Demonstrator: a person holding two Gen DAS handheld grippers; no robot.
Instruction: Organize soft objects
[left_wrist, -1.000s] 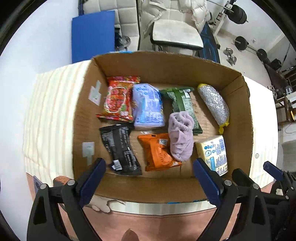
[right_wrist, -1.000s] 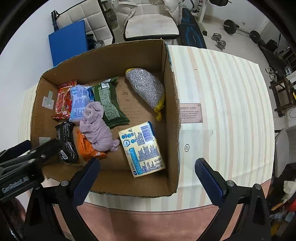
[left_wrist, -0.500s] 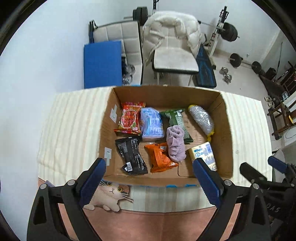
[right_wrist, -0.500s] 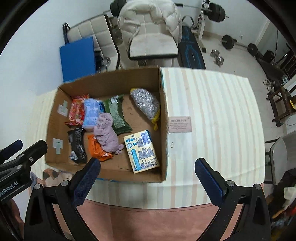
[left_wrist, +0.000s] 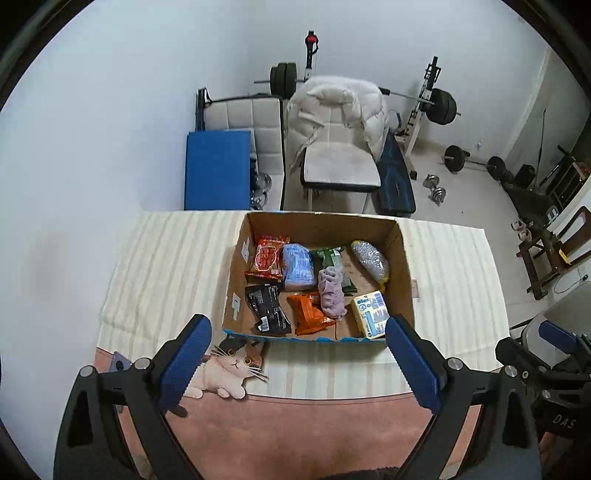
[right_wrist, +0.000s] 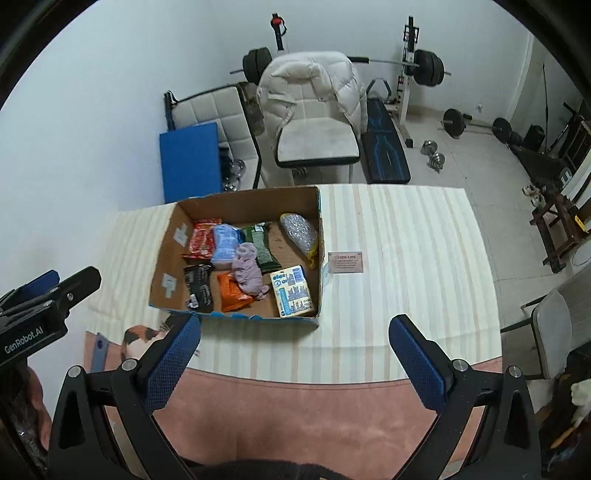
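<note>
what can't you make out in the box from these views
- Green pack: left wrist view, its middle is covered by the purple cloth.
- Orange pack: right wrist view, its right edge sits under the cloth.
- Print on the yellow pack: too small to read in either view.
- Box near wall's inner face: hidden by its own rim.

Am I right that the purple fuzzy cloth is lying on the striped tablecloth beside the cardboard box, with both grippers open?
Not quite. The purple cloth lies inside the cardboard box, among the packets, as the left wrist view shows. Both the left gripper and right gripper are indeed open.
</note>
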